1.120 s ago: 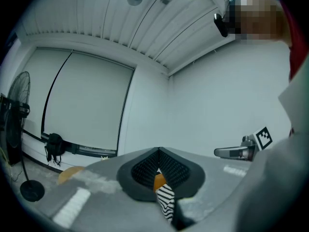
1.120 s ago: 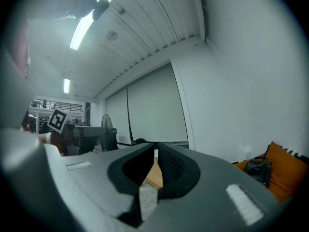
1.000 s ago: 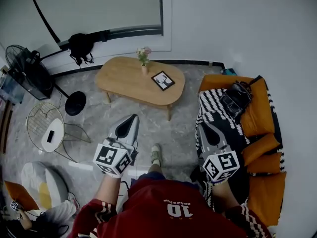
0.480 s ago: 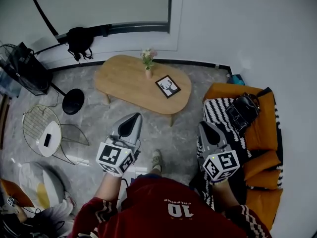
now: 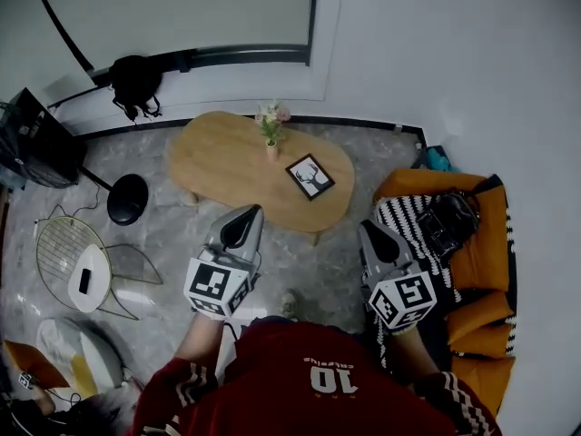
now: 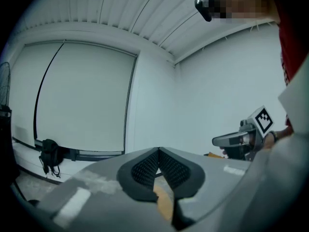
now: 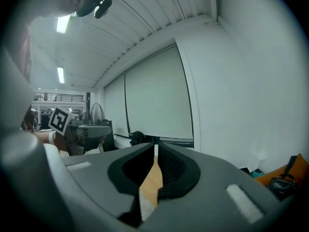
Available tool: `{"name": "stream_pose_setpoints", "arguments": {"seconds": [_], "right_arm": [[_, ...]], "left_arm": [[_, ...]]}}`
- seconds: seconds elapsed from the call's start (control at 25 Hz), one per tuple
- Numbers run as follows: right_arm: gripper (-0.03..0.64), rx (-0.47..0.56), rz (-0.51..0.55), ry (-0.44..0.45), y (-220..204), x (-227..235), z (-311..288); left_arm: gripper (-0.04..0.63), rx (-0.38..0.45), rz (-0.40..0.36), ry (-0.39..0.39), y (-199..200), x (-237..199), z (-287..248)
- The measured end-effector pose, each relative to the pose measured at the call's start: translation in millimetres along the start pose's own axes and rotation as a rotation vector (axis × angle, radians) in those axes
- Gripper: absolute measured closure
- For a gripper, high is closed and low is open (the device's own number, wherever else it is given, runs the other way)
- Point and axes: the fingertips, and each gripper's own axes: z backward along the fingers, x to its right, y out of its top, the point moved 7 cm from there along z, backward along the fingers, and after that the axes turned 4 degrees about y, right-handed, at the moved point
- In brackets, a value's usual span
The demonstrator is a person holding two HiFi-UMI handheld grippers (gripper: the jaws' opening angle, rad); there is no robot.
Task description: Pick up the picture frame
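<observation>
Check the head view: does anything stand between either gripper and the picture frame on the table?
Nothing visible does. The picture frame lies on the wooden table, near its front edge; only bare floor separates it from the left gripper and right gripper. The flower vase stands beyond the frame.

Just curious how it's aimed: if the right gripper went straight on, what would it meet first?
Probably the wooden table: its top shows straight ahead of the right gripper, near the end where the picture frame lies. Depth is unclear.

Soft, even indoor light; a ceiling lamp [image 7: 62, 24] glares faintly; wide-angle views bend and darken toward the edges.
</observation>
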Motion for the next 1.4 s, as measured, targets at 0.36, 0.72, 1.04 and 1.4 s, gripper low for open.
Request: {"name": "stream_pose_setpoints", "arguments": {"seconds": [0.36, 0.72, 1.04, 1.4], "right_arm": [[0.604, -0.001, 0.027, -0.065, 14, 21, -47], [0.604, -0.010, 0.010, -0.050, 6, 39, -71], [0.595, -0.005, 0.050, -0.051, 6, 79, -102], [0.529, -0.035, 0.068, 0.003, 6, 134, -148]], "left_arm": [[0.595, -0.018, -0.001, -0.081, -4, -35, -44], [0.595, -0.003, 0.042, -0.083, -14, -48, -67], [0.595, -0.001, 0.043, -0.046, -8, -54, -99], [0.595, 0.010, 0.057, 0.003, 1, -58, -151]]}}
